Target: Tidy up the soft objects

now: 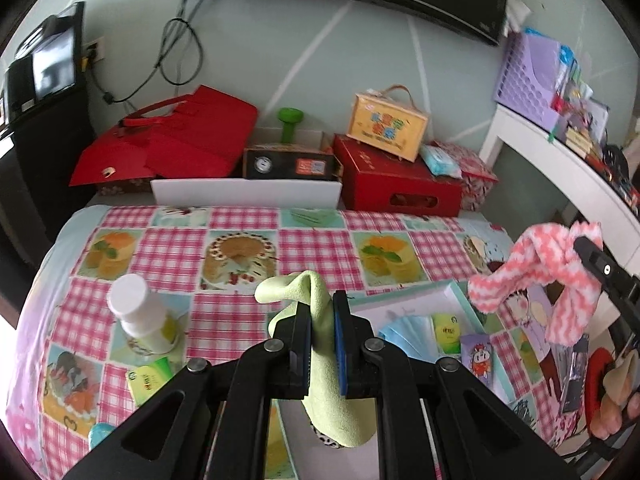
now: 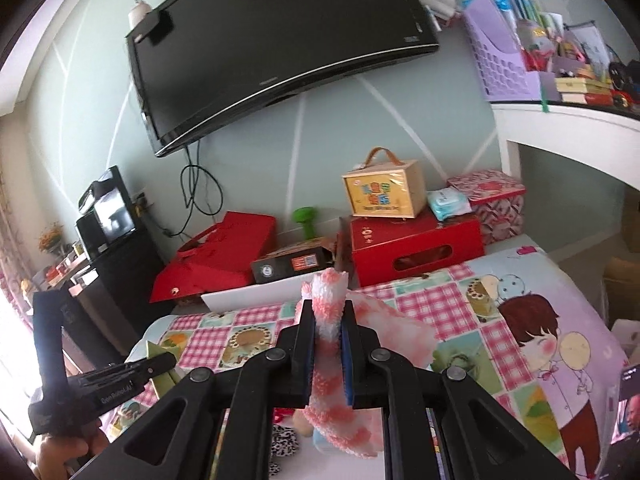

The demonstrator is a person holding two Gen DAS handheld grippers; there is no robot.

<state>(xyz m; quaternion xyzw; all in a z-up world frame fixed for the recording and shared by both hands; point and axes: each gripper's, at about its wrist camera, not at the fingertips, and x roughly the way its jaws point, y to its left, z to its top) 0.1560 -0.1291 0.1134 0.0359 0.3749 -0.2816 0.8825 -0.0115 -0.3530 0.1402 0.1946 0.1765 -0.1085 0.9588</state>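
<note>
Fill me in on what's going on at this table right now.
A person is sorting soft things with two hand-held grippers. The left hand-held gripper is shut on a light green cloth, held above the checked tablecloth. The right hand-held gripper is shut on a pink and white fluffy cloth, also lifted. A white tray sits at the table's far edge.

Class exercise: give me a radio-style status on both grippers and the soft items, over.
Left gripper shut on green cloth, held above table. Right gripper shut on pink-and-white fuzzy cloth, also lifted. White bottle stands on tablecloth, clear of both.
</note>
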